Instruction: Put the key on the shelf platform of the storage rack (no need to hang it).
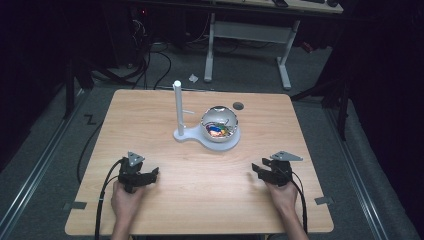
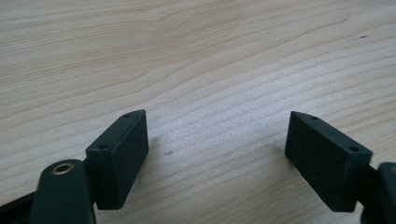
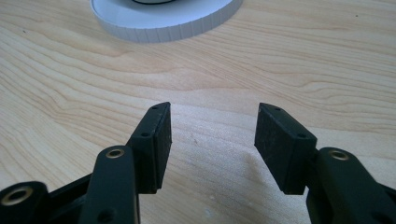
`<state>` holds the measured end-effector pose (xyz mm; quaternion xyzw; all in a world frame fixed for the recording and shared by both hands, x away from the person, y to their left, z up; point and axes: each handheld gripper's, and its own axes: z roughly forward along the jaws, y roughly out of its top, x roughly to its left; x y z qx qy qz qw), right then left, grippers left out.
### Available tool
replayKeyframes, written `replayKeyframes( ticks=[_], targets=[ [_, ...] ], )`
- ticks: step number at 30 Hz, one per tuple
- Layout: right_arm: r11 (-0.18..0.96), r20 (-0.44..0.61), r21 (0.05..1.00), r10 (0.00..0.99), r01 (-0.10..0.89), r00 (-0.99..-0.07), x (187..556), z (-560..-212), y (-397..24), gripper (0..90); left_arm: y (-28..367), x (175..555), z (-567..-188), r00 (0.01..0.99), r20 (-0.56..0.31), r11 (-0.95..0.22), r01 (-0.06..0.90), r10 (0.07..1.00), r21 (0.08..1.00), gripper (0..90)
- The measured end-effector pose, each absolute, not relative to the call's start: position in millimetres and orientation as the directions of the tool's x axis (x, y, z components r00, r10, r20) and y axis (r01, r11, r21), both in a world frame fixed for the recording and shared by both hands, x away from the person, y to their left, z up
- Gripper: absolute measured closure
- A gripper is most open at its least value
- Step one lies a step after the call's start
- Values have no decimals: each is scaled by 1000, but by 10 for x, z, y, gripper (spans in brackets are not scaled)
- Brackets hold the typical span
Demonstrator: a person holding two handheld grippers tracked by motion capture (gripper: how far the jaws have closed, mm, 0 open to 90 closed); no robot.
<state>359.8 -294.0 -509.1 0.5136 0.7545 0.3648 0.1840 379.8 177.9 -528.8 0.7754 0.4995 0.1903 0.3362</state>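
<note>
A clear globe (image 1: 219, 125) with colourful bits inside rests on a white round base (image 1: 220, 142) near the table's middle. The base's ribbed rim (image 3: 163, 21) appears at the top of the right gripper view. A white upright post (image 1: 177, 107) rises from the same base on its left. My left gripper (image 1: 150, 175) rests low at the front left, open, with bare wood between its pads (image 2: 121, 154). My right gripper (image 1: 257, 170) sits at the front right, also open and holding nothing, its pads (image 3: 152, 140) aimed toward the white base.
The wooden table (image 1: 200, 200) has a small dark round spot (image 1: 238, 105) behind the globe. A white desk frame (image 1: 250, 37) and cables lie on the floor beyond the far edge. Grey tape tabs (image 1: 324, 200) mark the front corners.
</note>
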Motion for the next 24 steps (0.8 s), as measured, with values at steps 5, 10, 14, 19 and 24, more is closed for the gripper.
replayKeyframes(
  ticks=[5,10,14,19,24],
  targets=[
    [213,86,731,914,649,-398,3603,-5132,-2923,462,1779,3798,-5288,429,-41,-275,647,902,712,219],
    [225,70,726,916,650,-395,3610,-5169,-2920,462,1780,3798,-5288,429,-41,-275,647,902,711,219],
    [245,41,723,918,646,-395,3613,-5181,-2907,461,1779,3798,-5288,429,-41,-275,647,903,711,219],
    [266,10,711,922,651,-388,3619,-5186,-2881,459,1779,3798,-5288,429,-41,-275,647,903,711,219],
    [293,-23,703,920,648,-391,3618,-5190,-2849,450,1780,3798,-5288,429,-41,-275,647,903,711,219]
  ],
)
